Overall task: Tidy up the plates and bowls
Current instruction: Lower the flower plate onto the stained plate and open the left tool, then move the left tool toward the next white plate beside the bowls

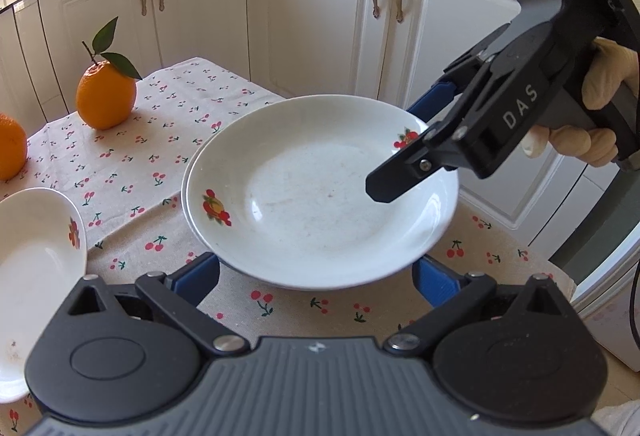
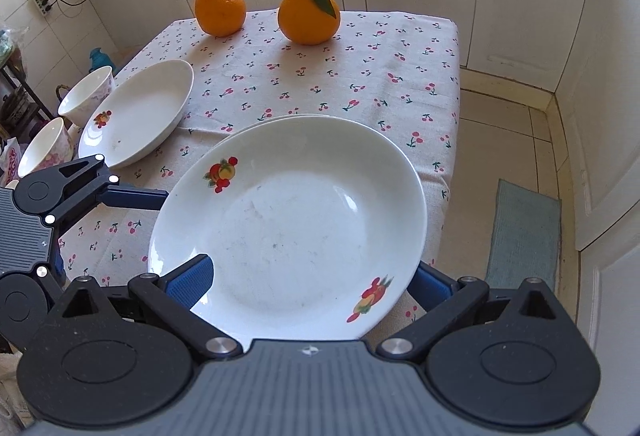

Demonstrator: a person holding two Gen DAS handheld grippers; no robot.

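The right gripper (image 2: 310, 282) straddles the near rim of the top plate (image 2: 296, 220), one finger above, one below — apparently clamped, though contact is hidden. This plate sits over a second plate's rim (image 2: 256, 125). The left gripper (image 1: 316, 274) gapes wide, holding nothing. Farther left — another plate (image 2: 136, 115), then two bowls (image 2: 86, 95).
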